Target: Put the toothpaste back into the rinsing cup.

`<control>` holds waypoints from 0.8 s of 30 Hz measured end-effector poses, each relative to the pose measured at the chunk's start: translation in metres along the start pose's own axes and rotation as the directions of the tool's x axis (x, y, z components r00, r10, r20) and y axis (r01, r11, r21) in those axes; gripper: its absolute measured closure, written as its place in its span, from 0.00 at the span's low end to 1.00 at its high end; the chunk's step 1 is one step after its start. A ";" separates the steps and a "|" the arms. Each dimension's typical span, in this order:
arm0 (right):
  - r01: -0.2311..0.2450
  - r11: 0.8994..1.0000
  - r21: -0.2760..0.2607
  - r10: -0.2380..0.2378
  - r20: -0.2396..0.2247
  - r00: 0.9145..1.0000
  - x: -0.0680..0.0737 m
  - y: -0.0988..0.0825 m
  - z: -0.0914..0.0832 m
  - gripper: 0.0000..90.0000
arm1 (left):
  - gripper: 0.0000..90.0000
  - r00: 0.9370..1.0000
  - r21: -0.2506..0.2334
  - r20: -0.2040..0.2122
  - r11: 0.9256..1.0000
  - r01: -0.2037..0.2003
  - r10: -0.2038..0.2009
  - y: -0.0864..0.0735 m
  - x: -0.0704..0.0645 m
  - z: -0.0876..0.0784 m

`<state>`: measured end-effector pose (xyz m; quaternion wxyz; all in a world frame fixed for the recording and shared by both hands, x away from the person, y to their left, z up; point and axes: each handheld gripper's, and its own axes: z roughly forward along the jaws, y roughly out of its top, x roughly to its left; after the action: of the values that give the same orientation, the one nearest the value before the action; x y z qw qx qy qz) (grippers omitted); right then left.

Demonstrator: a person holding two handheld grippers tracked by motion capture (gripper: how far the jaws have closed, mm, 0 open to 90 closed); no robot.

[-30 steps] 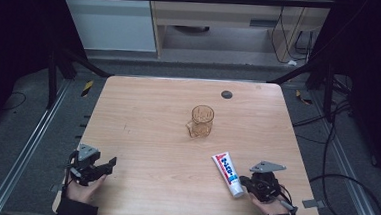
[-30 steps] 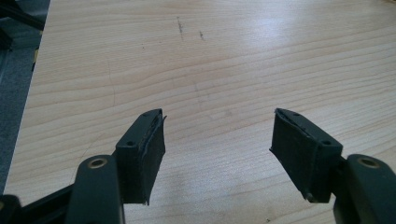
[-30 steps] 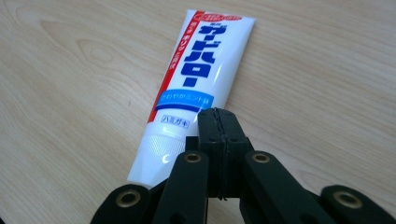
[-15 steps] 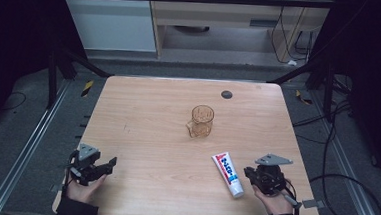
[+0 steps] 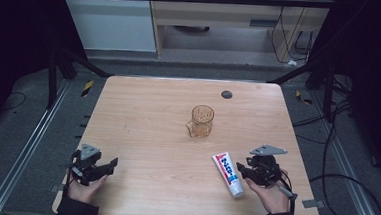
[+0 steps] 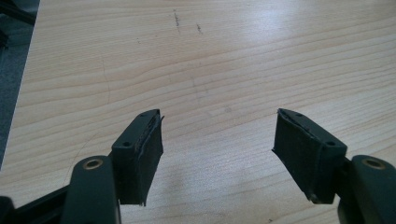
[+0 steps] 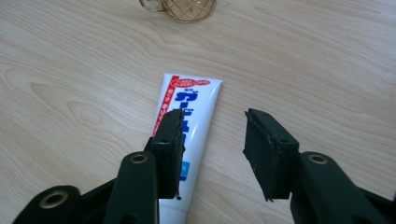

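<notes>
A white toothpaste tube (image 5: 228, 174) with red and blue print lies flat on the wooden table (image 5: 153, 115) at the front right; it also shows as the tube (image 7: 191, 102) in the right gripper view. My right gripper (image 5: 244, 170) hovers just right of it; its jaws have just been opening and stand apart with nothing between them, the left jaw over the tube's edge. An amber glass mug (image 5: 200, 122) stands at the table's middle, its base (image 7: 180, 8) at the top of the right gripper view. My left gripper (image 5: 109, 165) rests at the front left, open over bare wood (image 6: 219, 98).
A small dark round disc (image 5: 226, 94) lies near the table's far edge. Black frame bars and cables surround the table, with a cable loop (image 5: 353, 197) on the floor at the right.
The right gripper has lifted slightly beside the toothpaste tube and its jaws have parted. The left gripper, mug and tube have stayed put.
</notes>
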<state>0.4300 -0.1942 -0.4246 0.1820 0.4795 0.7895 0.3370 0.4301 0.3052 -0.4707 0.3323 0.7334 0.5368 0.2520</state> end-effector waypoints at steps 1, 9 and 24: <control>0.003 1.000 0.002 -0.003 -0.006 1.000 0.002 0.003 0.002 0.59 | 0.35 1.000 0.000 -0.001 1.000 0.000 0.000 0.000 0.000 0.000; 0.013 0.999 0.047 -0.013 -0.018 1.000 0.014 0.016 0.015 0.52 | 0.34 1.000 0.008 0.001 1.000 -0.002 0.002 0.000 0.000 0.001; 0.012 0.985 0.171 -0.007 -0.027 1.000 0.022 0.025 0.043 0.38 | 0.34 1.000 0.013 0.000 1.000 -0.004 0.004 0.000 0.001 0.002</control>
<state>0.4618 -0.1511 -0.4365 0.1311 0.4852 0.8202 0.2733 0.4316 0.3058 -0.4723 0.3270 0.7366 0.5369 0.2494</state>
